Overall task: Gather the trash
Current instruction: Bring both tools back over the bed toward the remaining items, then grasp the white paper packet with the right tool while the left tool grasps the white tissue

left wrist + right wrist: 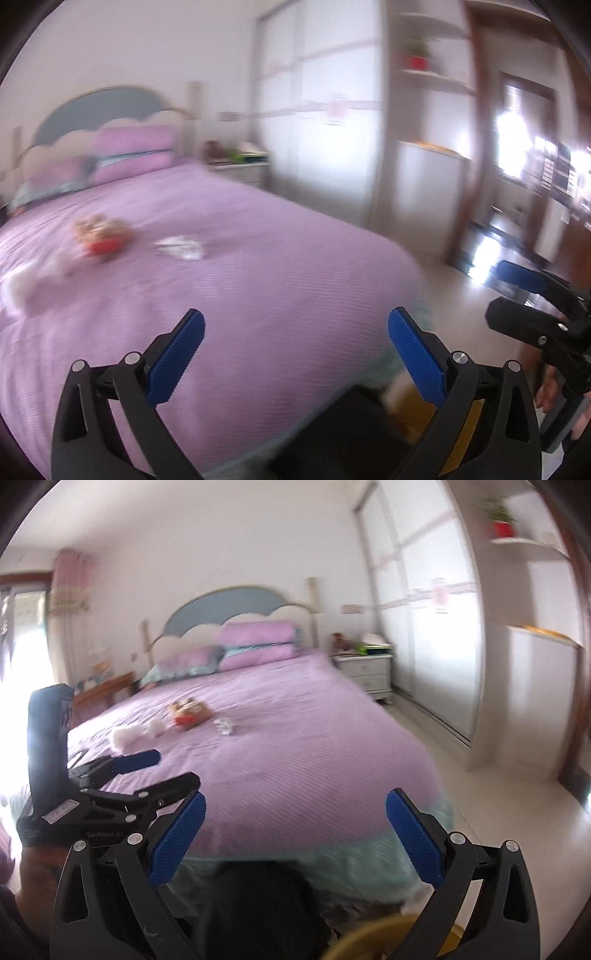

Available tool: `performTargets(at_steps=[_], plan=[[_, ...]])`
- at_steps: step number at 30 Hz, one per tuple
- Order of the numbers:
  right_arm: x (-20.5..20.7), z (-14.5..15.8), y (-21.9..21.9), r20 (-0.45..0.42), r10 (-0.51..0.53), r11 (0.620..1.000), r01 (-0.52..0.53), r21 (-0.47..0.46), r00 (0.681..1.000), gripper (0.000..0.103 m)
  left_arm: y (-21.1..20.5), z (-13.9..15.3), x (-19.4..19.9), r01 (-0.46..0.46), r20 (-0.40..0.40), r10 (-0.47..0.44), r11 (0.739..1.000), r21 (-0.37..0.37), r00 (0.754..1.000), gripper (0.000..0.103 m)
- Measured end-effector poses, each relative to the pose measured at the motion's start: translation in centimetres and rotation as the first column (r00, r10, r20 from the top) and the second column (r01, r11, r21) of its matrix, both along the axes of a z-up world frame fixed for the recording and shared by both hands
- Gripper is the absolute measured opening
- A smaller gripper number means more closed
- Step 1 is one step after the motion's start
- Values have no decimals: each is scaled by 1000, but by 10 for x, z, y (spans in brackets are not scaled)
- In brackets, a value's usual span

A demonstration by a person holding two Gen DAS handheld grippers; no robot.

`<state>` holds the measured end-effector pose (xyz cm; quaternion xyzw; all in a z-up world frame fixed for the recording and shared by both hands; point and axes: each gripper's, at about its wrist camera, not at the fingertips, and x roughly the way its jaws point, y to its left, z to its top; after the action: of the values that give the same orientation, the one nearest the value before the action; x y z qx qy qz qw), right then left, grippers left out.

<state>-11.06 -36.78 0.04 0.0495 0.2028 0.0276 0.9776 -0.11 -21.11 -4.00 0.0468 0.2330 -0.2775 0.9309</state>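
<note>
A bedroom with pale walls, a white sliding wardrobe and a bed covered by a lilac ribbed bedspread (295,746) fills both wrist views.

Trash lies on the bedspread, well toward the pillows. There is a small crumpled white paper scrap (224,726), just beside it a brown and red snack wrapper or toy (190,713), and farther left two fluffy white wads that look like tissue (127,734). The left view is blurred, so what the brown and red item really is cannot be told for sure. All these pieces are apart from both tools, untouched.

The left gripper (295,360) has its blue-padded jaws spread wide with nothing between them, aimed over the foot of the bed. The right gripper (293,840) is likewise spread wide and empty. Each tool also shows at the edge of the other's view, side by side and near each other.

At the foot of the bed, below the grippers, sits a dark bag-like shape (266,904) with a yellow round rim (384,938) beside it, possibly a bin; its contents are not visible.

Judging from this, several pieces remain to be collected, and both grippers are free to reach for the next one.
</note>
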Motion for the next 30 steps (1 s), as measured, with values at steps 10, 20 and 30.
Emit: performTargets(at_steps=[10, 20, 30], plan=[[109, 5, 83, -27, 168, 986, -169, -11, 985, 95, 119, -4, 42, -372, 7, 372, 928, -19, 928, 99], [165, 10, 135, -39, 261, 963, -263, -55, 964, 95, 156, 3, 68, -451, 1, 451, 892, -13, 892, 99], [226, -3, 134, -157, 291, 951, -303, -56, 944, 94, 174, 1, 104, -484, -27, 484, 875, 5, 875, 99]])
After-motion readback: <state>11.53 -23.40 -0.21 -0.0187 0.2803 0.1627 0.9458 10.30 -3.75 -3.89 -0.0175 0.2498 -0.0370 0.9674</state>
